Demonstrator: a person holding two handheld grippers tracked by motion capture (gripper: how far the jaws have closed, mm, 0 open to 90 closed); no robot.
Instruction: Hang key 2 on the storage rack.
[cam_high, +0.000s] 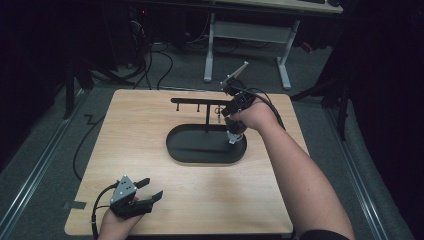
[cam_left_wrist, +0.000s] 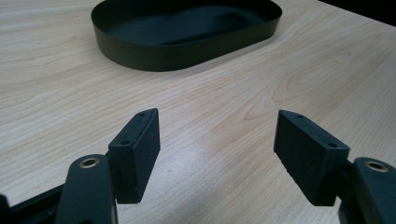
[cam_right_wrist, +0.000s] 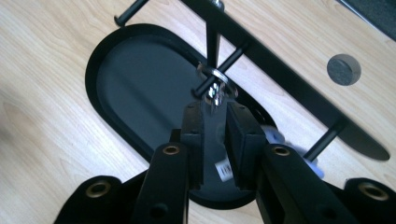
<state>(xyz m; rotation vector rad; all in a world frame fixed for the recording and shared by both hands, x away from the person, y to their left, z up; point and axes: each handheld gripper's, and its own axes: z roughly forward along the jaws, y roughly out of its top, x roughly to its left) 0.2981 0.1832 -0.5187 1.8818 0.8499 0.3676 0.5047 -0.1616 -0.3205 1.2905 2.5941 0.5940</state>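
Item one: a light wooden table (cam_high: 150, 150), carrying a black oval tray (cam_high: 206, 145) near its middle. Rising from the tray is a black stand (cam_high: 207, 112) with a horizontal bar and short pegs jutting out from it.

Item two: a small metal ring with a key-like piece (cam_right_wrist: 214, 86), hanging on one of the pegs (cam_right_wrist: 229, 60) over the tray's right end. Its exact form is blurred in the right gripper view, so it is probably a key on a ring.

Item three: the right tongs (cam_right_wrist: 215, 116), reaching down from the right hand (cam_high: 252, 115) at the stand. Their jaws are standing slightly parted just under the ring, with the dangling metal piece between their tips; the pads are not seeming to press on it. A small white tag (cam_right_wrist: 223, 169) is showing lower down between the jaws.

Item four: the left tongs (cam_left_wrist: 217, 140), sitting in the left hand (cam_high: 117, 222) at the near left corner of the table, well apart from the tray. Their jaws are standing wide and released, with bare wood between them, and they are pointing toward the tray.

Item five: a round grey disc (cam_right_wrist: 343, 69) lying on the table beyond the bar.
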